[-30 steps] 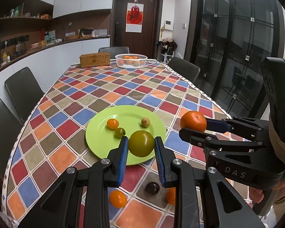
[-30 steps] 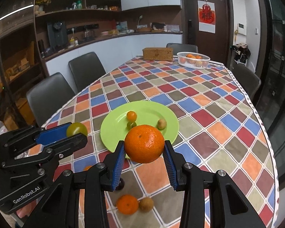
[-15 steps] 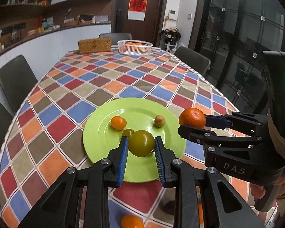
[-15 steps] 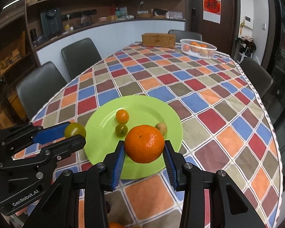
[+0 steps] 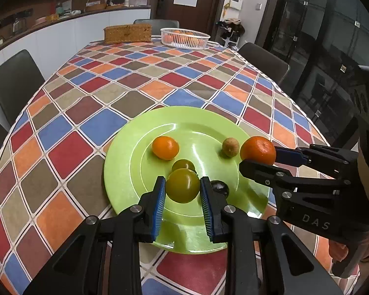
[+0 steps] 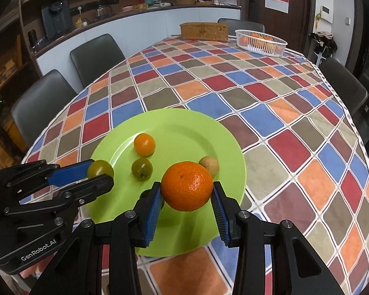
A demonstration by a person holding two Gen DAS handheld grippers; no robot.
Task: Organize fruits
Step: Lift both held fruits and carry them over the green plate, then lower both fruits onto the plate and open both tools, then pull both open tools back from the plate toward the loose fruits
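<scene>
My left gripper (image 5: 182,189) is shut on a green tomato (image 5: 182,188) and holds it over the near part of the green plate (image 5: 125,172). My right gripper (image 6: 186,191) is shut on a large orange (image 6: 186,185) over the plate's (image 6: 179,127) near right side. On the plate lie a small orange (image 5: 165,147), a small green tomato (image 5: 183,165), a tan fruit (image 5: 230,147) and a dark fruit (image 5: 220,187). The other gripper shows in each view: the right (image 5: 258,157), the left (image 6: 100,172).
The table has a checked cloth (image 5: 135,83). A white basket of oranges (image 5: 184,38) and a wicker box (image 5: 127,33) stand at the far end. Dark chairs (image 6: 96,56) line both sides.
Both grippers have moved forward with their fruit, from in front of the plate to over its near part. The loose fruits on the cloth have dropped out of view.
</scene>
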